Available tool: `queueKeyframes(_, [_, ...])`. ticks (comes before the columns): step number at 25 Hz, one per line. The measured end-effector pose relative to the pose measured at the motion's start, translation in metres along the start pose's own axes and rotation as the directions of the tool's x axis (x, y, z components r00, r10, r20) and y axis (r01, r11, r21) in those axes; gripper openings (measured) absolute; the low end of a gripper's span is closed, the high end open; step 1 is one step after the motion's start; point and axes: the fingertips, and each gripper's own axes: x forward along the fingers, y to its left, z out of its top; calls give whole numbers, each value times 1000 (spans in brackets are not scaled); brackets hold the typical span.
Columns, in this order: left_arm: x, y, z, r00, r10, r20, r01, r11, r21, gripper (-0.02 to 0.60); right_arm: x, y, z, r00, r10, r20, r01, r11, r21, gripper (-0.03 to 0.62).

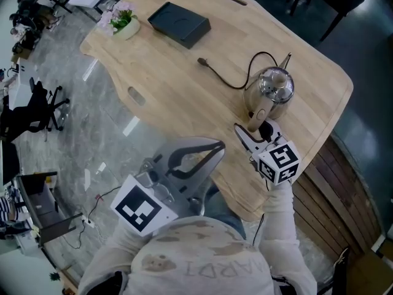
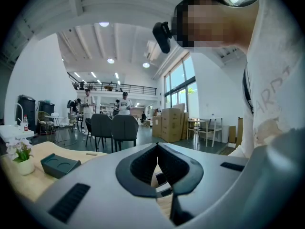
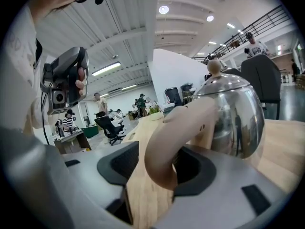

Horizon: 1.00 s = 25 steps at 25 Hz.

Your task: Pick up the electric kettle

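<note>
Left gripper (image 1: 216,146) hangs just off the tabletop's (image 1: 184,85) near edge, jaws pressed together, nothing between them. I see the right gripper (image 1: 255,129) at the electric kettle (image 1: 274,86), which stands near the right edge. Its jaws are spread either side of the beige handle (image 3: 177,137), not yet clamped.

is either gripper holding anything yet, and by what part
Nothing held yet. The right gripper stands open around the kettle handle, a gap at one pad. The left gripper is shut, empty.
</note>
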Motion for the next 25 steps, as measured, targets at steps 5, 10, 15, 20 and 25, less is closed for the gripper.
queueKeyframes(5, [2,3,0,1000,2,-1,-2,1000,-6,12,7,0,-1,1000,10,-15,-10,1000,-15,204])
queueKeyframes(10, [1,7,-1,1000,7,-3,-7,1000,-12,12,14,0,-1,1000,23,-21,-24,999,-27,204])
queueKeyframes(15, [1,12,-3,1000,12,-11,-12,1000,-16,12,21,3,1,999,33,-23,-34,998,-45,204])
queueKeyframes(20, [1,13,-4,1000,21,-13,-22,1000,-17,12,25,2,2,1000,30,-9,-30,998,-47,203])
queueKeyframes(25, [-2,15,-4,999,34,-13,-35,999,-17,12,30,2,4,1000,14,-4,-14,998,-56,202])
